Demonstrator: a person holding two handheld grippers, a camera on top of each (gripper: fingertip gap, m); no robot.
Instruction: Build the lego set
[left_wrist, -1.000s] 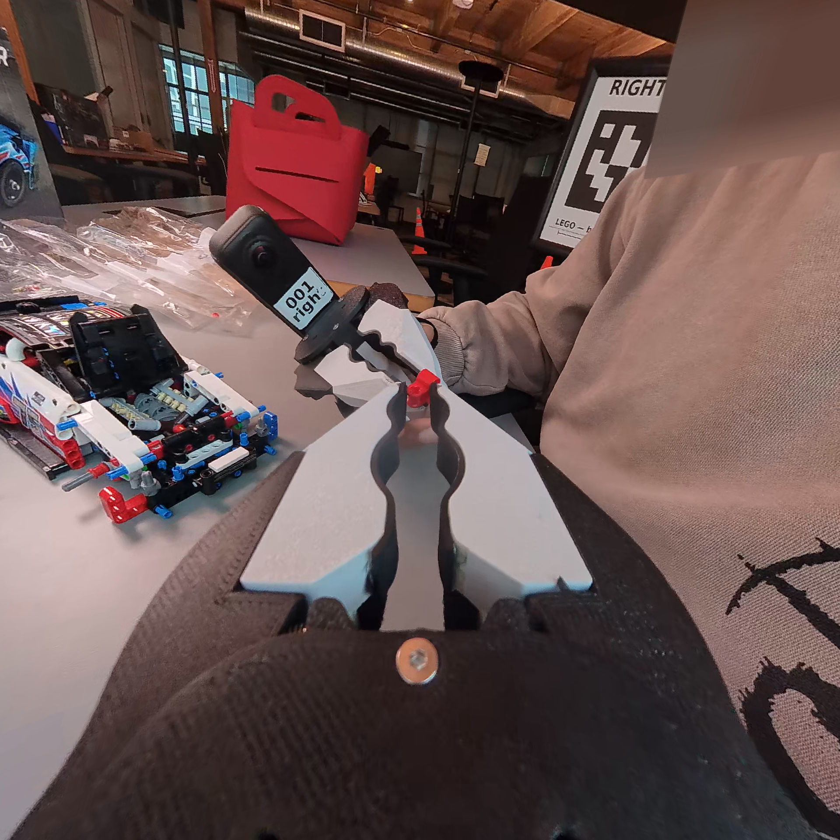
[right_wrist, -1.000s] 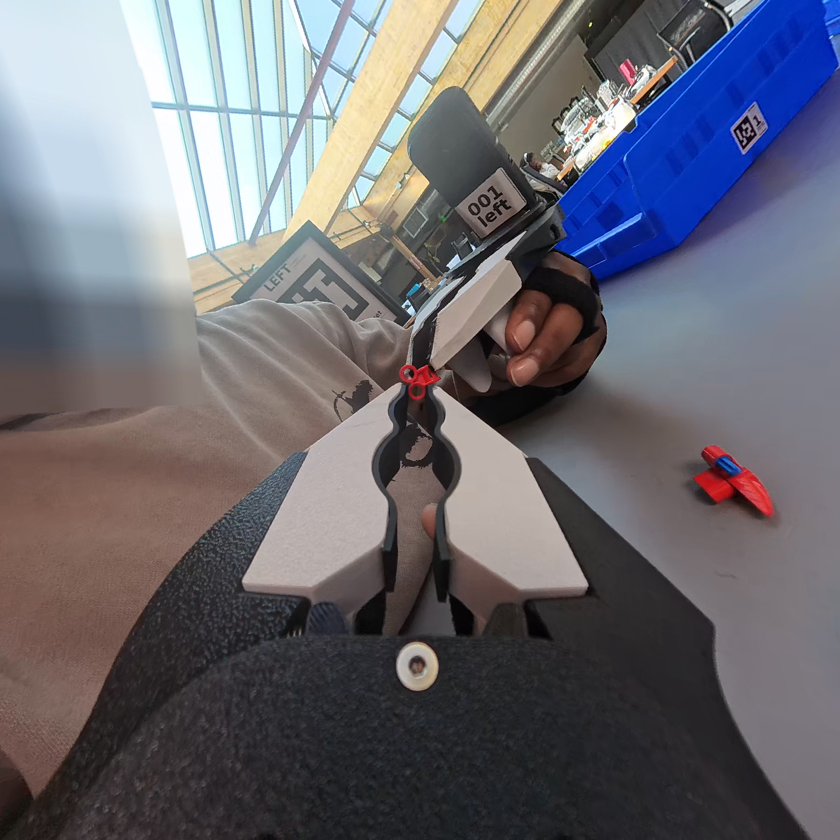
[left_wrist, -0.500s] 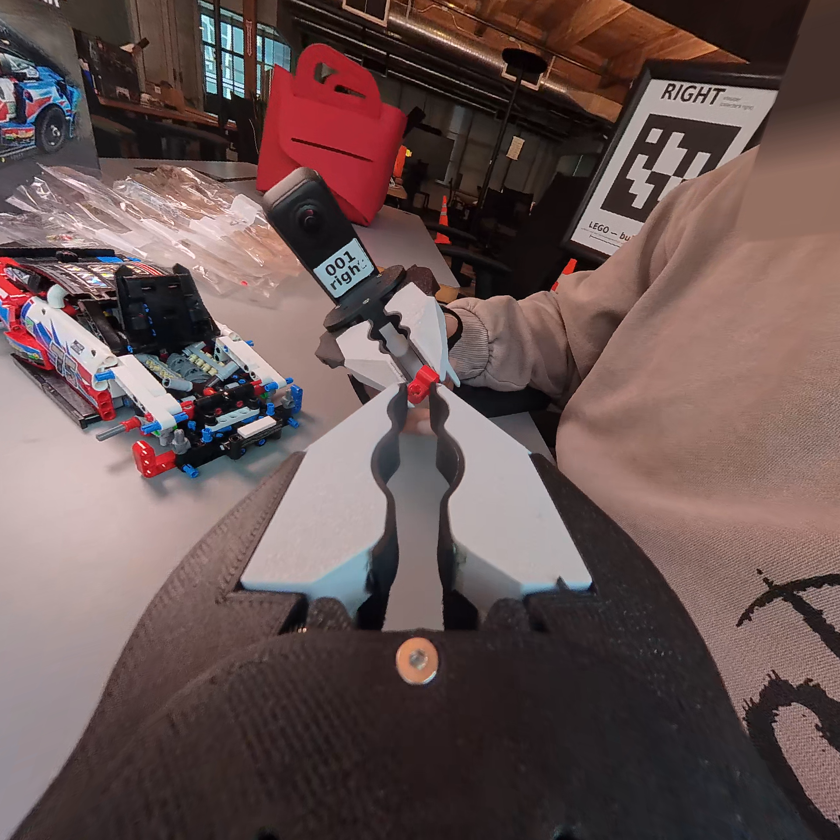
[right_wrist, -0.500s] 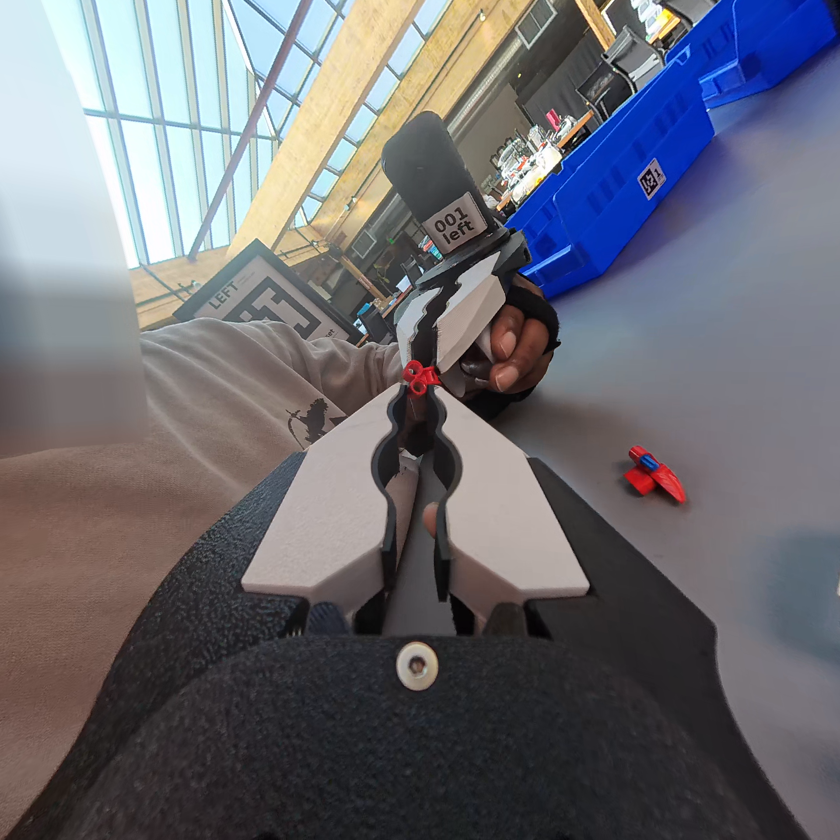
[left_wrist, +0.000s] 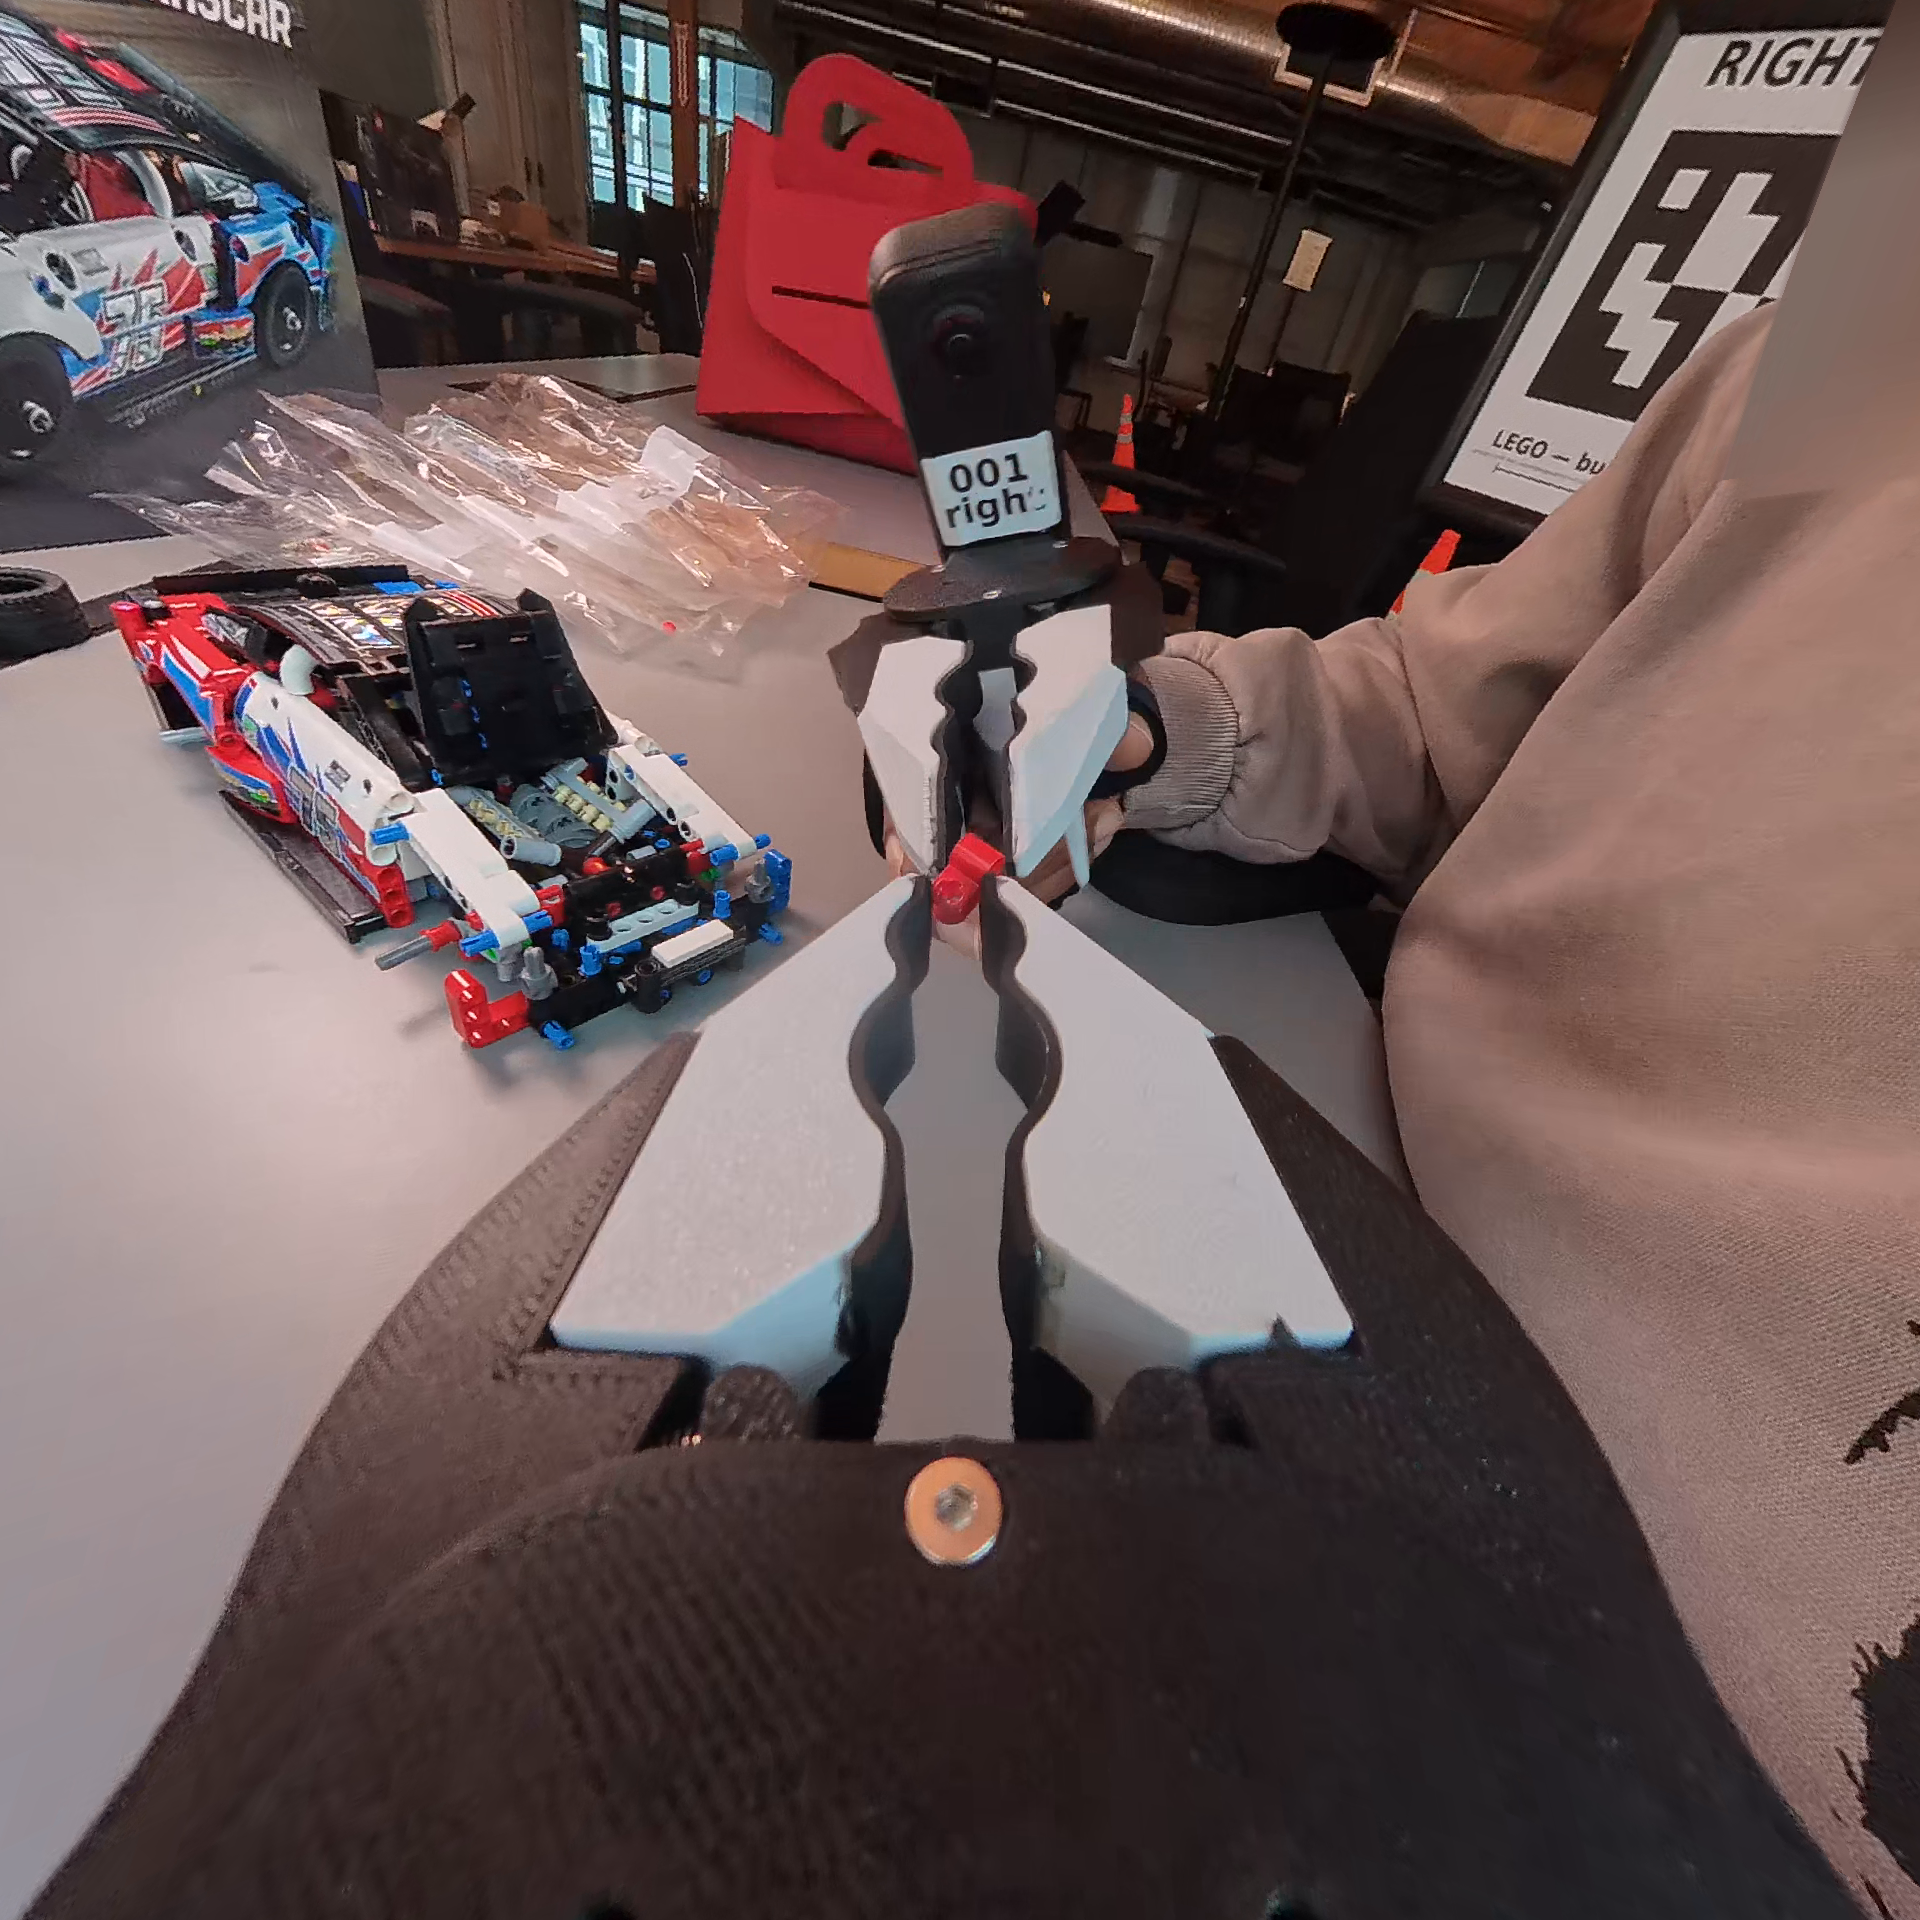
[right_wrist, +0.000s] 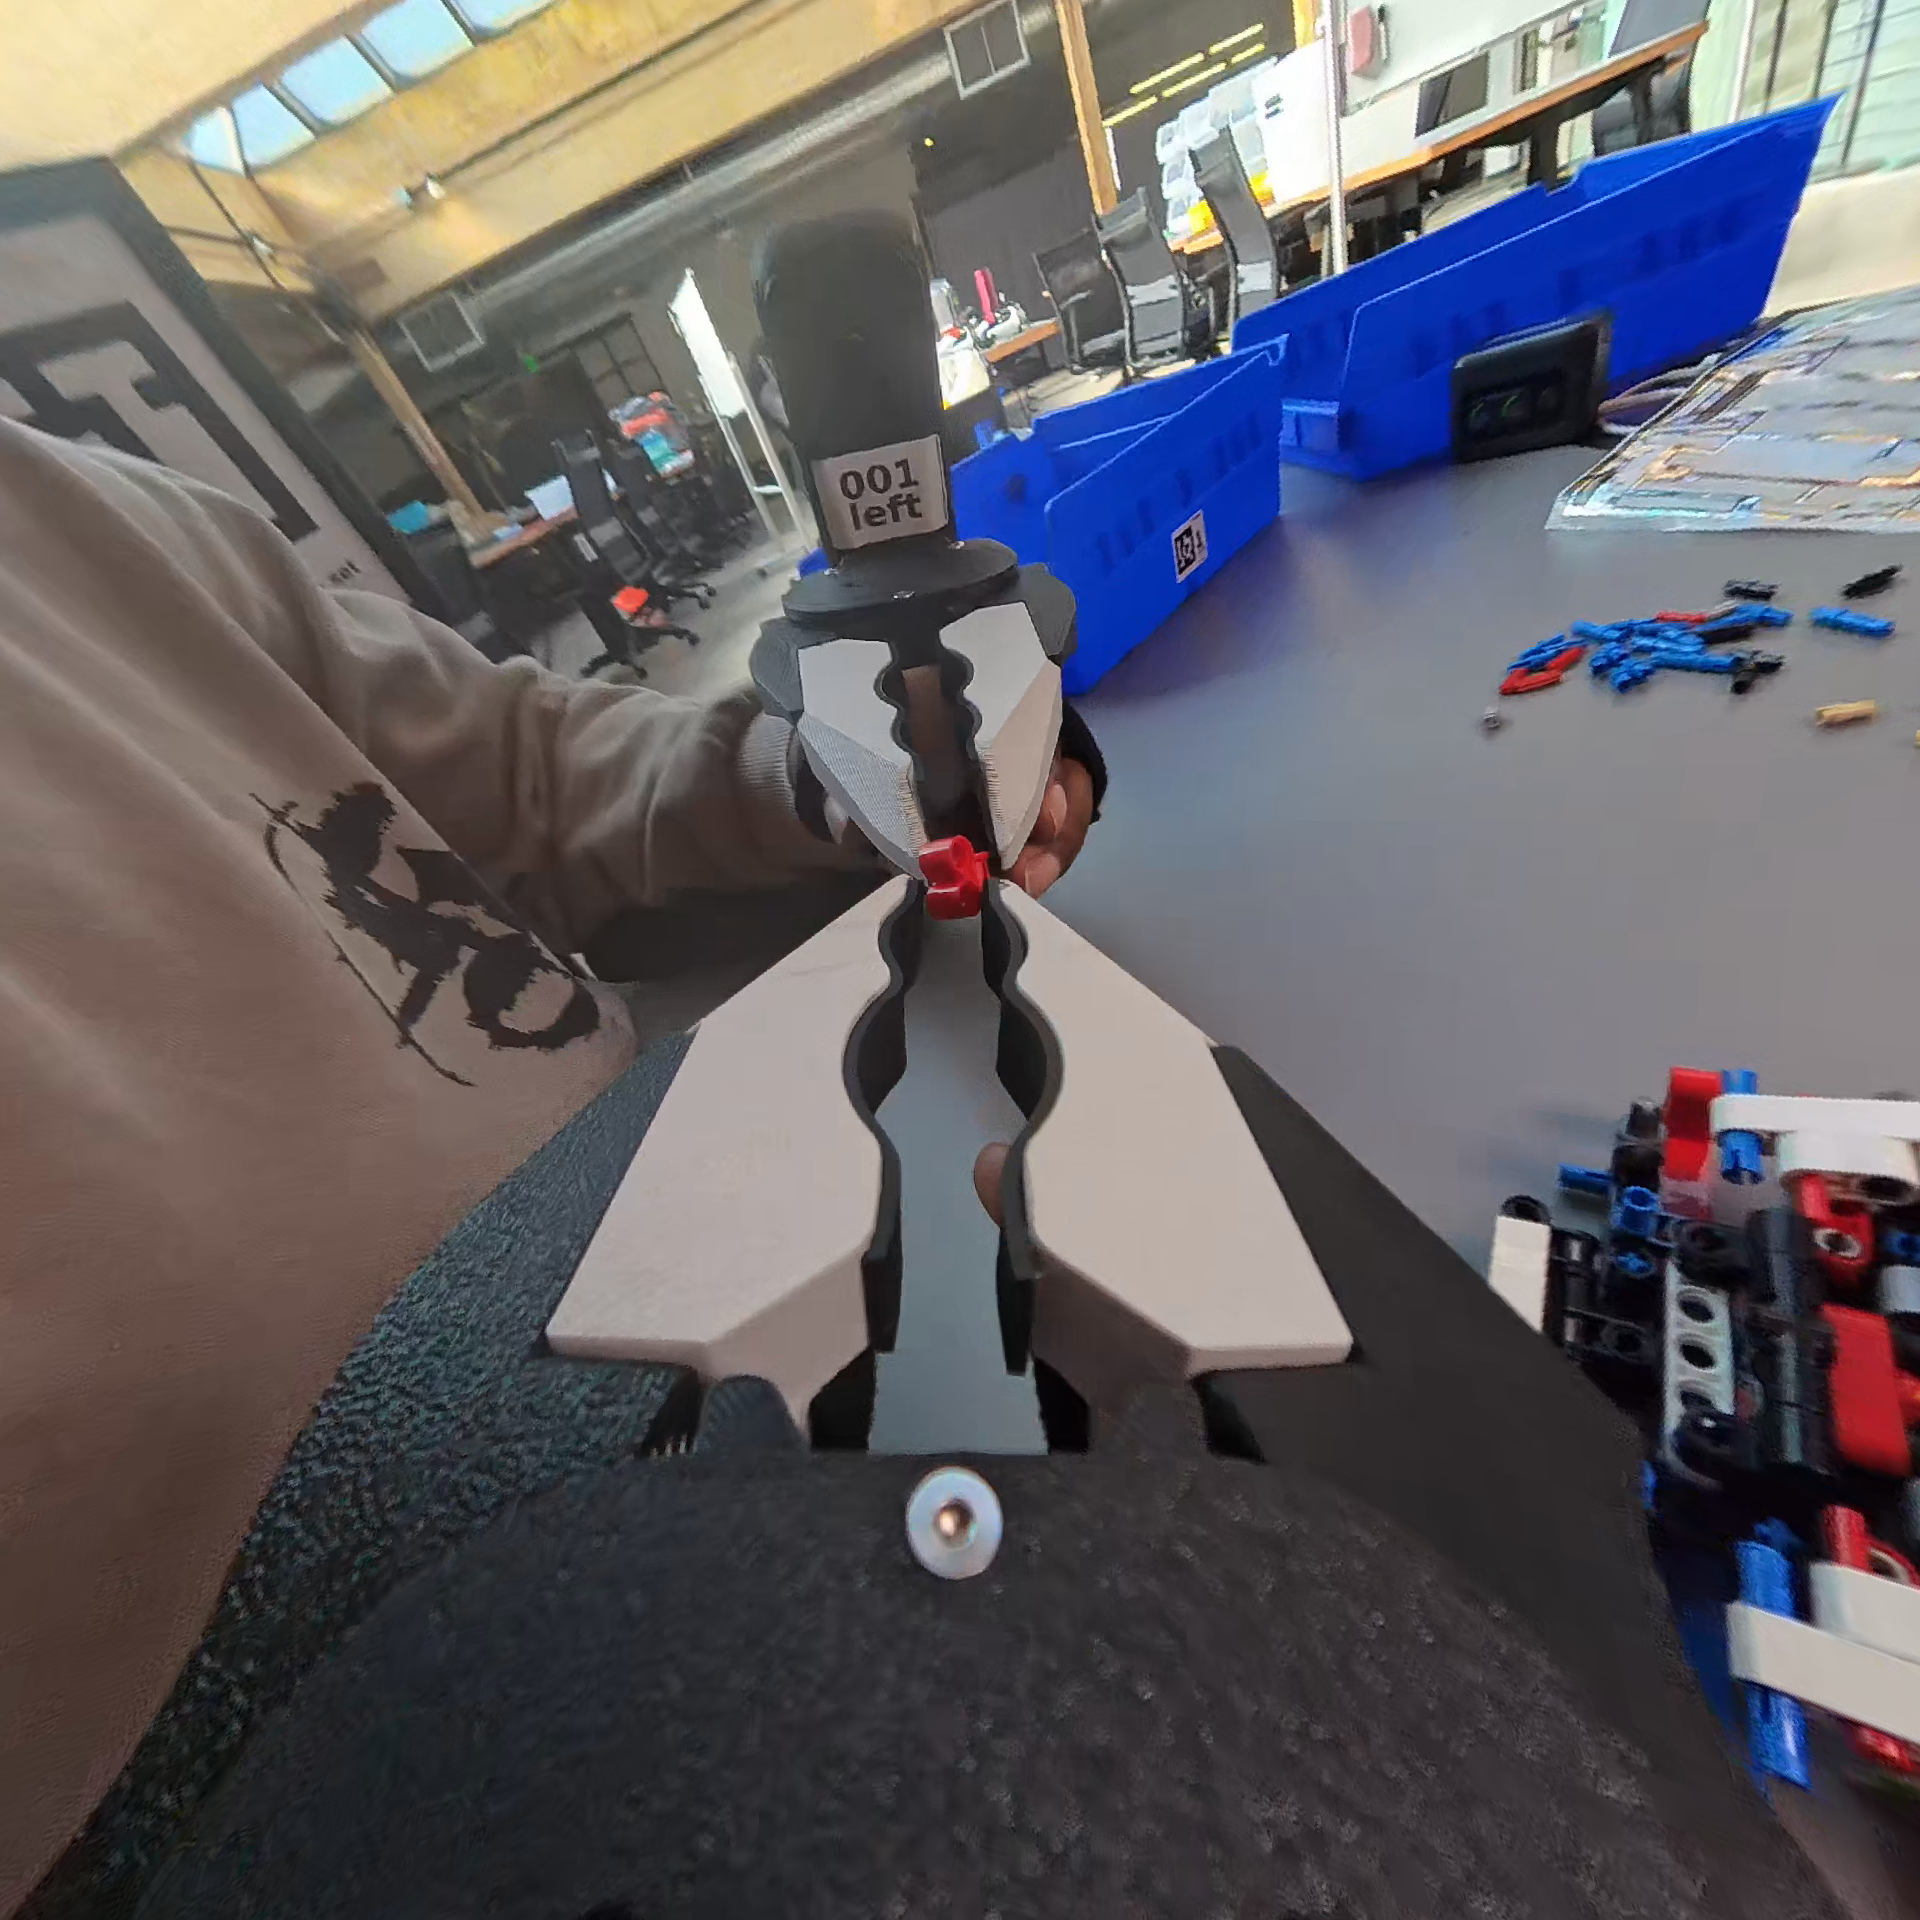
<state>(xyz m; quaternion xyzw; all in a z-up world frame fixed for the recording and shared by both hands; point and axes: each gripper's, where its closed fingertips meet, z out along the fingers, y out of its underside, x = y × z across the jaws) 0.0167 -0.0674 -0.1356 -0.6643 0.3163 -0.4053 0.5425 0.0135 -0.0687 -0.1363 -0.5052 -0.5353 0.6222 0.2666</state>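
Observation:
My left gripper (left_wrist: 954, 902) is shut on a small red lego piece (left_wrist: 961, 883), held above the grey table near the person's chest. My right gripper (right_wrist: 952, 902) is shut on the same red piece (right_wrist: 951, 878) from the opposite side, tip to tip. I cannot tell whether it is one part or two joined parts. The right gripper also shows in the left wrist view (left_wrist: 977, 831), and the left gripper in the right wrist view (right_wrist: 940, 821). The partly built lego car (left_wrist: 416, 769) lies on the table to the left; its end shows in the right wrist view (right_wrist: 1766, 1299).
Loose blue, red and black parts (right_wrist: 1662, 655) lie near an instruction booklet (right_wrist: 1766, 447) and blue bins (right_wrist: 1143, 520). Empty plastic bags (left_wrist: 520, 488), a red bag (left_wrist: 831, 270), the set's box (left_wrist: 156, 239) and a black tyre (left_wrist: 31, 613) stand behind the car. My two grippers' fingertips are within a few centimetres of each other. Left tips and right tips are each some 20 centimeters from the partly built lego car (left_wrist: 416, 769).
Both grippers have stayed shut tip to tip on the red piece. They have swung together: the right gripper now stands upright, and the right view has tilted down from the ceiling to the table.

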